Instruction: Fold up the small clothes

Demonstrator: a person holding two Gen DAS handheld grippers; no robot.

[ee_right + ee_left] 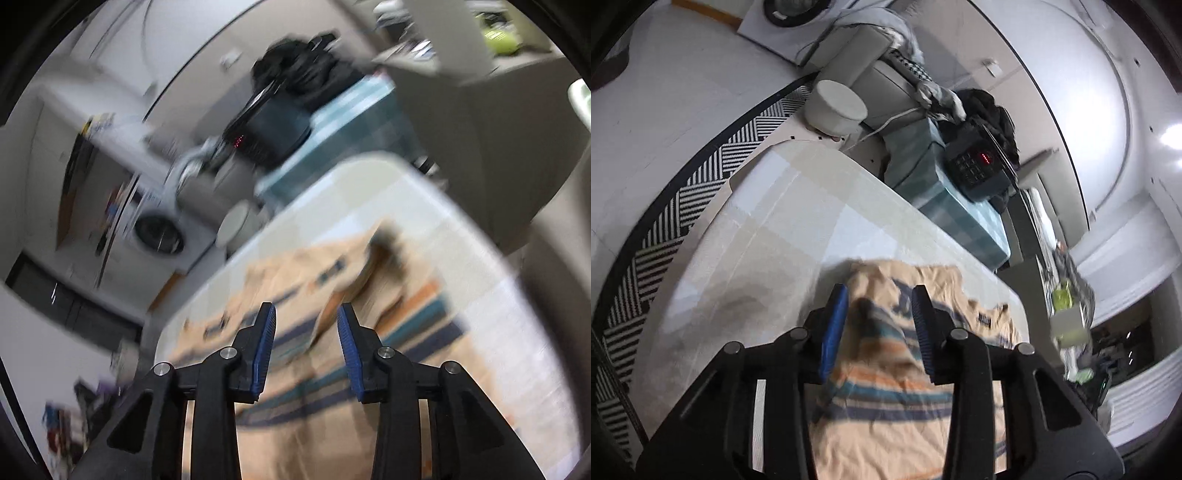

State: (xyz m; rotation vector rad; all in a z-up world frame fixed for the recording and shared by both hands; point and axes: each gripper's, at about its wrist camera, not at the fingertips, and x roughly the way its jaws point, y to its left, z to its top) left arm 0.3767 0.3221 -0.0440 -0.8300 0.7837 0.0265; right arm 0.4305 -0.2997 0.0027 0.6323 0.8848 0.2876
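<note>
So both grippers have their jaws parted a bit with nothing clamped: the left gripper hangs over a peach striped shirt that's spread flat on the pale desk, the cloth showing right through the gap and running on ahead of the jaws. Same deal with the right gripper, though its view is pretty blurry; a rumpled fold sits just beyond its jaws.

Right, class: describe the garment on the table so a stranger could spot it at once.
Find the pale checked table. The garment lies on its near part, under both open grippers. It is a small peach top with teal, navy and orange stripes, the only clothing on that surface.
</note>
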